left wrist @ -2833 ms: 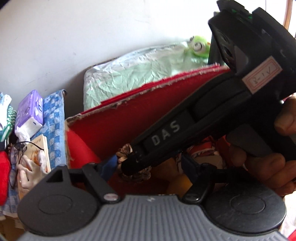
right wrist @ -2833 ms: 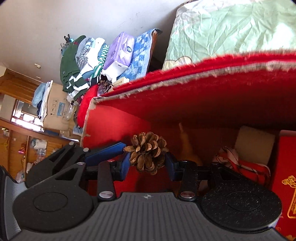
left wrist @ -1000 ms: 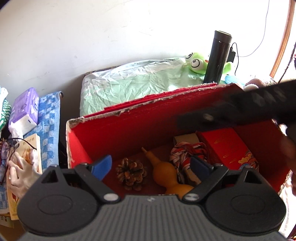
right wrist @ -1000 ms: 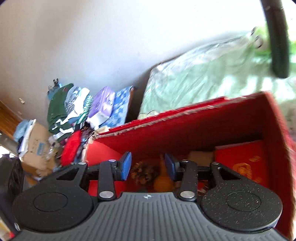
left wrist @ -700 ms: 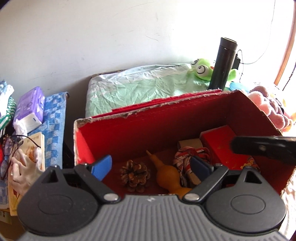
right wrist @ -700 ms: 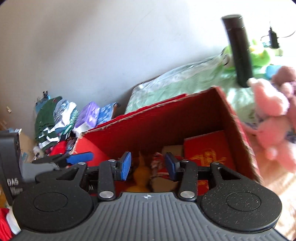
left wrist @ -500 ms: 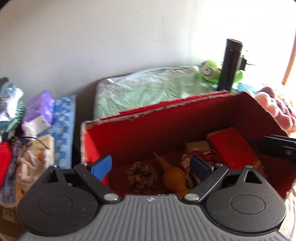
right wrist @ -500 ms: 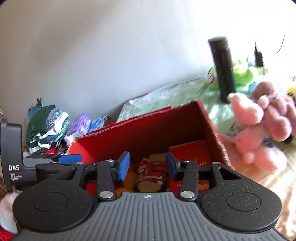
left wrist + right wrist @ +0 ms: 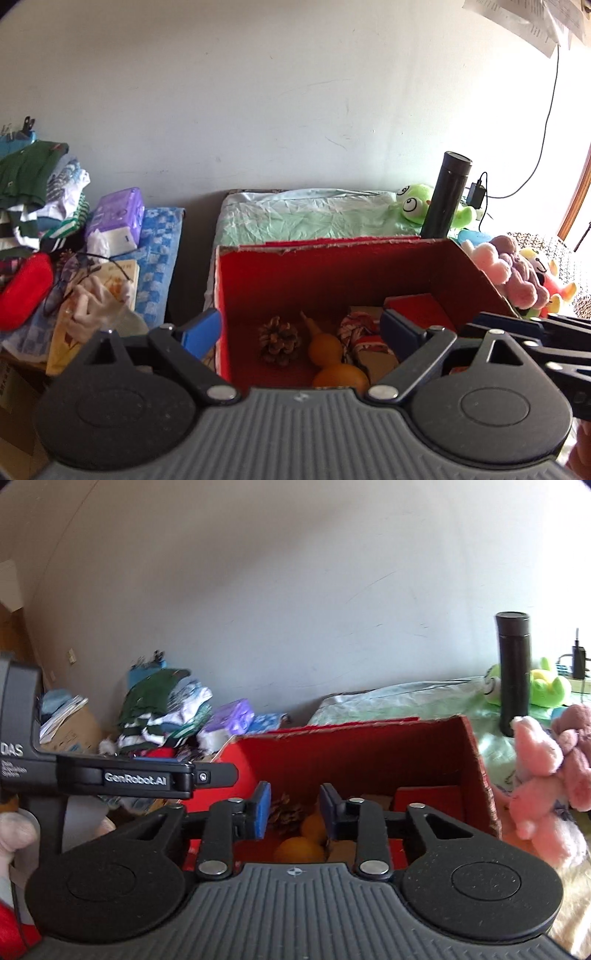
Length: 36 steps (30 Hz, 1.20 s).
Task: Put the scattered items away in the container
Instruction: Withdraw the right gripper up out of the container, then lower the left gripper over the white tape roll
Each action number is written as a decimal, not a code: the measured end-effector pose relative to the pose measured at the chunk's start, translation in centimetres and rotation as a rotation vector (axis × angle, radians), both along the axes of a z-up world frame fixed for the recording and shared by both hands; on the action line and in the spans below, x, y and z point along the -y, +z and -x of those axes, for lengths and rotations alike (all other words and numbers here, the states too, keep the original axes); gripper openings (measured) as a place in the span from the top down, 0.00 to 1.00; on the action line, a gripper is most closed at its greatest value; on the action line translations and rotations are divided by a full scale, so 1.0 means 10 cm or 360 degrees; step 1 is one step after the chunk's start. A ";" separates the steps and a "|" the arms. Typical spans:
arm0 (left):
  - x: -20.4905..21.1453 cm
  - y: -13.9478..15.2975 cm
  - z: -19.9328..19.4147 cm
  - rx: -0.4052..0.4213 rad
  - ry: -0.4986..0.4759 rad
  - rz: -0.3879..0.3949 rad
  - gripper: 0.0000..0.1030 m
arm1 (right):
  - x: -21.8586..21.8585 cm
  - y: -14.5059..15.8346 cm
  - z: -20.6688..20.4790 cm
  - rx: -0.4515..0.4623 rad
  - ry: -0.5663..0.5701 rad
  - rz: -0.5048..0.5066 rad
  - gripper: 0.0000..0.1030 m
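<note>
Two views for us, left wrist first. Our left hand-held gripper [image 9: 301, 330] has its jaws spread wide with nothing between them, hovering at the near edge of the red box [image 9: 332, 266]. Down on the box floor we see the pine cone [image 9: 279, 341] at the left, the orange gourd [image 9: 332, 360] just beside it, a striped cloth bundle [image 9: 354, 332] next, and a flat red packet [image 9: 421, 308] toward the right. Behind the box stands a black flask [image 9: 445, 195] by a green frog plush [image 9: 412, 203].

Over to the right wrist view: our right hand-held gripper [image 9: 294, 810] is closing, blue pads [image 9: 263, 810] fairly near each other, gripping nothing. Past them we see the pine cone [image 9: 286, 814] and gourd [image 9: 299, 849] inside the box [image 9: 369, 753]. A pink plush [image 9: 535, 786] sits just outside its right wall.
</note>
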<state>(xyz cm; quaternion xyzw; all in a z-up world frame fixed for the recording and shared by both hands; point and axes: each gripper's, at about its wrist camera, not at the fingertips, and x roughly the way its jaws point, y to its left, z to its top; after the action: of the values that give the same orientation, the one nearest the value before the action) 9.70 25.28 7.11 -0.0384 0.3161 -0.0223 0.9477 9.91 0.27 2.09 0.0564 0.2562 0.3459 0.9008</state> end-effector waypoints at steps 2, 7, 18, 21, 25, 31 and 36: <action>0.06 -0.03 0.14 -0.0022 -0.0004 -0.0023 0.11 | 0.00 -0.02 0.04 0.0011 0.0066 0.0014 0.70; 0.19 -0.14 0.48 -0.0120 -0.0020 0.0015 0.25 | 0.09 0.01 0.14 0.0005 0.0275 -0.0077 0.70; 0.27 -0.55 0.66 -0.0447 0.0152 0.0048 0.47 | 0.16 -0.23 0.19 -0.0228 0.0607 0.0055 0.70; 0.30 -0.69 0.66 -0.0509 0.0207 0.0078 0.48 | 0.15 -0.35 0.07 -0.0390 0.0544 0.0093 0.70; 0.40 -0.80 0.62 -0.0547 0.0223 0.0044 0.48 | 0.17 -0.47 0.03 -0.0529 0.0535 0.0089 0.70; 0.40 -0.90 0.59 -0.0613 0.0266 0.0032 0.48 | 0.07 -0.58 0.07 -0.0619 0.0592 0.0181 0.69; 0.34 -0.96 0.58 -0.0645 0.0286 0.0046 0.48 | -0.03 -0.64 0.09 -0.0661 0.0630 0.0240 0.69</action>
<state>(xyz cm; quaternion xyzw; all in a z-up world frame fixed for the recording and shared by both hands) 3.87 21.87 -2.54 -0.0838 0.4950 0.0658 0.8623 9.06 0.55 -4.30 0.0079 0.4661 0.4761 0.7457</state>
